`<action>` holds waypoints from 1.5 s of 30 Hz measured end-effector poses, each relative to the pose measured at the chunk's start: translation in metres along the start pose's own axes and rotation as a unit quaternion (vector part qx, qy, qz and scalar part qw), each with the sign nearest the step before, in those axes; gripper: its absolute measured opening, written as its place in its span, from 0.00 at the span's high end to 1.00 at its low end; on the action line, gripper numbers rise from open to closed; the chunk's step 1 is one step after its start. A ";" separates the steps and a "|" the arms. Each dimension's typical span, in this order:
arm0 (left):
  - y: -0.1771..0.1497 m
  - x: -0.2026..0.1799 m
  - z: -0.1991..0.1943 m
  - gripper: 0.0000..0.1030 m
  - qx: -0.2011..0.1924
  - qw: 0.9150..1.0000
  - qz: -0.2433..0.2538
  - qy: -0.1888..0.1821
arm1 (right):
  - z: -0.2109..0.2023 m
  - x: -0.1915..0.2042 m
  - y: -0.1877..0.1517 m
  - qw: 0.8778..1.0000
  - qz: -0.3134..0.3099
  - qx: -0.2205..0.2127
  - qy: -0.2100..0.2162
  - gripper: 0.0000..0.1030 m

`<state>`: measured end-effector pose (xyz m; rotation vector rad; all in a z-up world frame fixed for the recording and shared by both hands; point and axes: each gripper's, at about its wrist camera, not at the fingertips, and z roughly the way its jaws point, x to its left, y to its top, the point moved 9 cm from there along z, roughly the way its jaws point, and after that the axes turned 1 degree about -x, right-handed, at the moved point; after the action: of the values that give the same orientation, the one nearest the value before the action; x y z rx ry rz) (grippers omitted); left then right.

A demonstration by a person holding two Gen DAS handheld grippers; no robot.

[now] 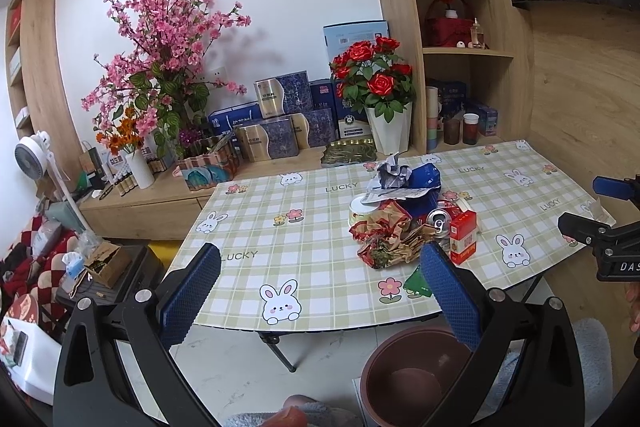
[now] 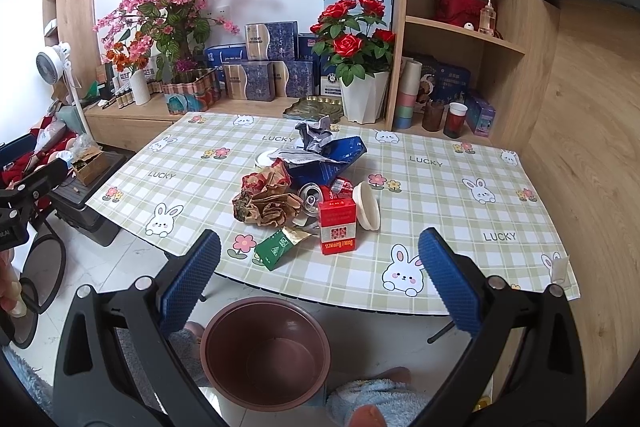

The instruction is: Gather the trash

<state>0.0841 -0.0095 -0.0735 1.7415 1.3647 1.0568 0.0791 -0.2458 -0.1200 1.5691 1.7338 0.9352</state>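
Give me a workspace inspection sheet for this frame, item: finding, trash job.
Surface: folding table with green checked bunny cloth, trash heaped mid-table.
Job's things: red cigarette box upright; green foil packet near front edge; crumpled brown paper wad; crushed silver can; torn blue bag; white paper cup on its side; brown round plastic bin on the floor, appears empty.
Clutter: red rose pot, stacked blue boxes behind the table.
Grippers: left gripper open, empty; right gripper open, empty.
Cables: nothing seen.
Surroundings: wooden shelves, white fan.
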 end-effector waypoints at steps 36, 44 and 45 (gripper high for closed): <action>-0.077 -0.090 0.137 0.07 0.089 0.986 0.024 -0.140 | 0.103 -0.062 -0.069 0.995 0.081 0.052 -0.026 0.05; -0.108 -0.155 0.219 0.27 0.155 0.961 0.053 -0.222 | 0.139 -0.090 -0.096 0.991 0.102 0.083 -0.039 0.05; -0.111 -0.158 0.229 0.27 0.164 0.958 0.047 -0.229 | 0.141 -0.093 -0.099 0.990 0.105 0.086 -0.040 0.05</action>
<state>0.2227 -0.1445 -0.3018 2.1435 1.2123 0.4368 0.1495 -0.3285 -0.2829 1.9039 1.6551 0.8254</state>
